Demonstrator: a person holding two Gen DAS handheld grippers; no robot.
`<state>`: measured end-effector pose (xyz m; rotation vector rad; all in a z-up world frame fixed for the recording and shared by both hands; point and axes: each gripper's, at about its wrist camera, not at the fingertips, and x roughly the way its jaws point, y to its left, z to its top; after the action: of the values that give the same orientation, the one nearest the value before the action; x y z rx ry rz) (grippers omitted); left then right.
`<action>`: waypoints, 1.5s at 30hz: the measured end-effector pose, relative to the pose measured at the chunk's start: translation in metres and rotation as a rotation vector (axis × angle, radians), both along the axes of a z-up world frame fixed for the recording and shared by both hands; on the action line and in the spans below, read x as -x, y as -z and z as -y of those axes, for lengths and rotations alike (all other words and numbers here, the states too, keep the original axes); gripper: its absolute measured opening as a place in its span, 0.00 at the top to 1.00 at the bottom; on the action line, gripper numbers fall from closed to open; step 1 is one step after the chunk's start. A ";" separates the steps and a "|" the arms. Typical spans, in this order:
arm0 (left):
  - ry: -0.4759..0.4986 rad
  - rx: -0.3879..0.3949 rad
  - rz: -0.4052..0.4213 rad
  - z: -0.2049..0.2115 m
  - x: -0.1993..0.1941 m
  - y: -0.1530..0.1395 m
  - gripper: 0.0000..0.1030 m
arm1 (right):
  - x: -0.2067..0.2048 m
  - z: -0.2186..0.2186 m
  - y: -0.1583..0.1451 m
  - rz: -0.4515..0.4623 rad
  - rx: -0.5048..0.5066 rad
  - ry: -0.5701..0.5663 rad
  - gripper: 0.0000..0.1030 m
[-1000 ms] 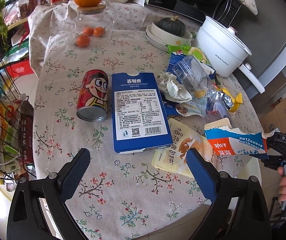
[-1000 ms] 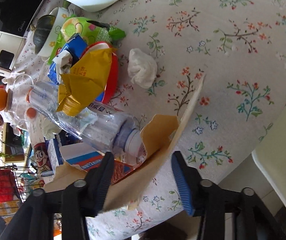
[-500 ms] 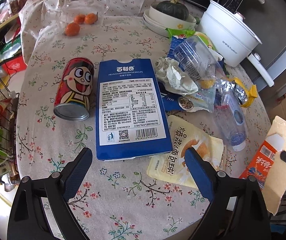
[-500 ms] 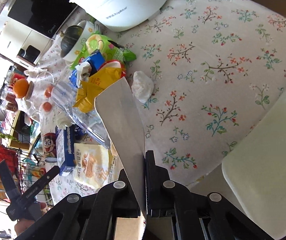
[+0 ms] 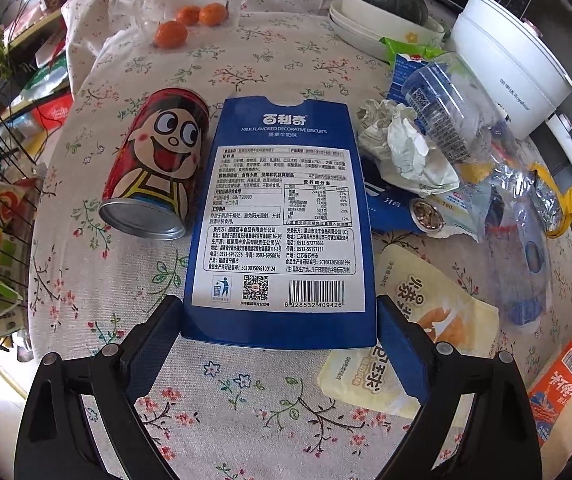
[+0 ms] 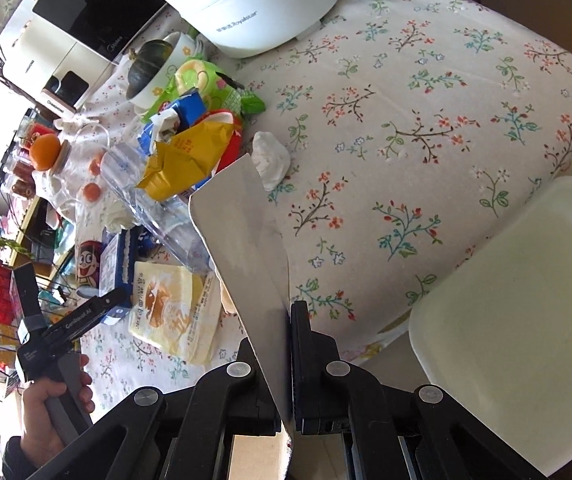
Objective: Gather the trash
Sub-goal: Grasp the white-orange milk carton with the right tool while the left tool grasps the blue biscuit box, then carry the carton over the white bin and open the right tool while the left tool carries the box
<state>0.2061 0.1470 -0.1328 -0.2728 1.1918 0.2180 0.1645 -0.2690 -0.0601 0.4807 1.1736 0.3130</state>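
Between the left gripper's (image 5: 278, 344) wide-spread fingers sits the near end of the blue biscuit box (image 5: 280, 224), lying flat and label-up on the floral tablecloth (image 5: 214, 400). Neither pad looks to be touching the box yet, so I'd say the grab is only being lined up. To do it well I'd keep both fingers low and level with the short sides of the box, close slowly and evenly, and pinch near that bottom edge so it doesn't skid away on the cloth.

Meanwhile the right gripper (image 6: 289, 312) is pressed together on a flattened carton (image 6: 246, 232), held up off the table, its orange printed side peeking into the left wrist view. So that piece looks collected; the box is next.

Stuff around the box: a red cartoon can (image 5: 156, 164) lies on its side just left of it, close enough that the left finger could bump it and set it rolling. On the box's right, a yellow snack pouch (image 5: 410, 332) sits right beside the other finger, maybe tucked slightly under the box corner, I can't tell. Further right of the box there's crumpled paper (image 5: 402, 148), a crushed clear bottle (image 5: 482, 152) and loose wrappers in a heap, with a white cooker pot (image 5: 514, 68) behind. Nothing lies on top of the box.
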 end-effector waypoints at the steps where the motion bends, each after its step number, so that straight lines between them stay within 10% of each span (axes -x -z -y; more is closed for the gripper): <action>1: -0.008 0.009 -0.011 -0.003 -0.001 0.004 0.07 | 0.001 0.000 0.001 -0.002 -0.002 -0.001 0.98; 23: 0.040 0.139 0.244 -0.003 0.055 -0.073 0.09 | 0.032 0.062 -0.027 0.095 0.016 0.102 0.98; 45: 0.717 0.198 0.160 0.247 0.109 -0.088 0.09 | 0.061 0.175 0.041 -0.064 0.281 0.324 0.90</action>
<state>0.0974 -0.1000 -0.0445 -0.0207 1.0844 -0.5401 0.1036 -0.4444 -0.1009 0.4266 1.1586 -0.1466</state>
